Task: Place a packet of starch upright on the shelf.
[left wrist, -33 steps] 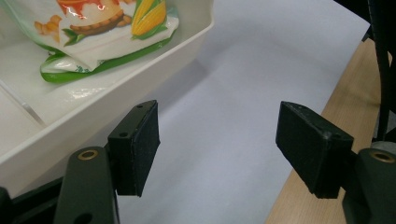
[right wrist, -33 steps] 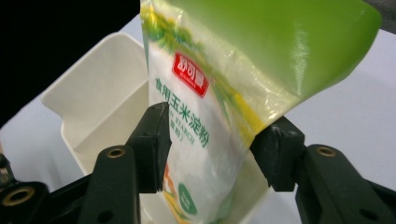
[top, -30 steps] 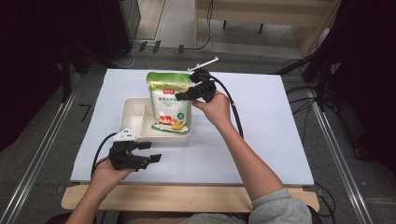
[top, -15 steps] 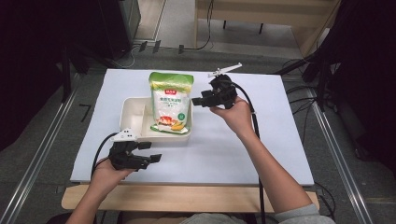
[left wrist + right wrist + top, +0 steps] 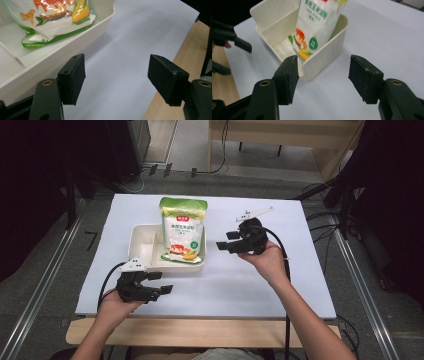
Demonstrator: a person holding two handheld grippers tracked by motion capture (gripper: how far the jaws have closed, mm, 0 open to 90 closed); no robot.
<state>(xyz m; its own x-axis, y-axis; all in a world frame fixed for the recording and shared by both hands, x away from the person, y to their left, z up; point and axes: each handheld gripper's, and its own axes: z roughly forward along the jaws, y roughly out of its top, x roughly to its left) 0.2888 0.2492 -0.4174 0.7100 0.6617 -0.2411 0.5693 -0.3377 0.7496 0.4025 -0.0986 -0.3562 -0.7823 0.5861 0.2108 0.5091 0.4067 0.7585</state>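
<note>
Corn starch pouch (image 5: 183,231) stands propped in the cream divided tray (image 5: 141,237), base in its larger compartment. Right gripper (image 5: 226,241), just beside the tray, has just been opening; nothing between its jaws. Left gripper (image 5: 161,283), near the tray's front corner, gapes empty. Pouch likely light, soft, slippery film; best pinched at the flat top seal.

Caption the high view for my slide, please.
Bag leaning in tray; open right gripper beside it, left gripper resting near.
</note>
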